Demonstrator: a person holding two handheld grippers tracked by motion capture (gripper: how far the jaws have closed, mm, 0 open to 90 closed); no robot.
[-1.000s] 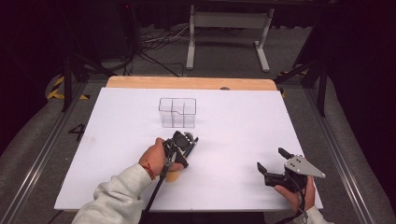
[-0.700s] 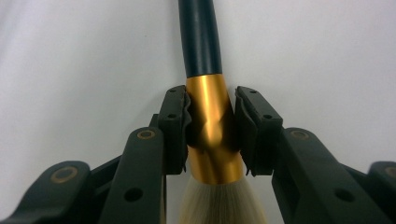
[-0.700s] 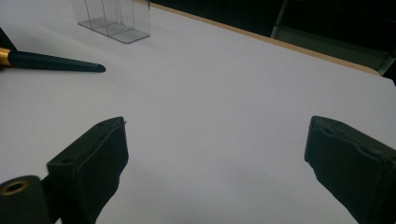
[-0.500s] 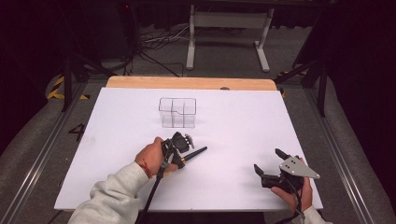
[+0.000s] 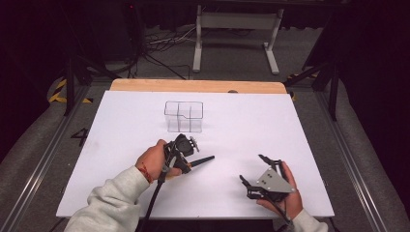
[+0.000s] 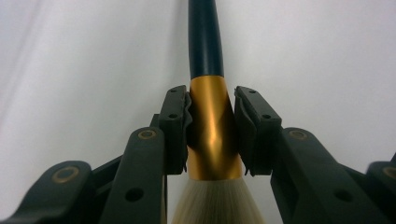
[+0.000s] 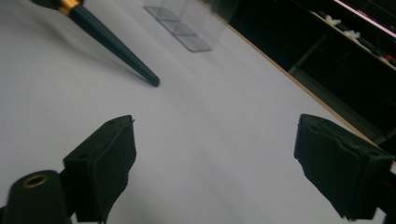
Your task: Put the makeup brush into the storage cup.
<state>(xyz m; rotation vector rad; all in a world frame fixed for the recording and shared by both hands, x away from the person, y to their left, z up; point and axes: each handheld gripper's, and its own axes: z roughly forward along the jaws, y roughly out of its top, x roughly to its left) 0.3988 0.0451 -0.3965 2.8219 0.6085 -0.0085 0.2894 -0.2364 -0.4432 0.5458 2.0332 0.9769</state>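
One thing is in hand so far: the left gripper (image 6: 211, 133) has its pads clamped on the gold ferrule of a makeup brush (image 6: 209, 93), right where the pale bristles meet the metal. In the high view the left gripper (image 5: 183, 153) sits near the middle of the white sheet (image 5: 290, 145), nearer the person's edge, and the brush (image 5: 200, 160) juts out from it, well short of the clear divided organizer (image 5: 183, 116) that stands farther back on the sheet. My guess is the brush is meant for one of those compartments, so the pickup looks done and the carry and the drop are left; all three cells look empty from here.

The brush lies close to level, its long axis running across the table. Its dark tapered handle points toward the person's right, roughly at the right gripper (image 5: 258, 176), while the bristle end is tucked back under the left hand. From the right gripper view the handle tip (image 7: 152, 80) hangs just above the sheet.

The right gripper holds nothing; its jaws have just been closing a little, yet they stand wide apart over bare paper.
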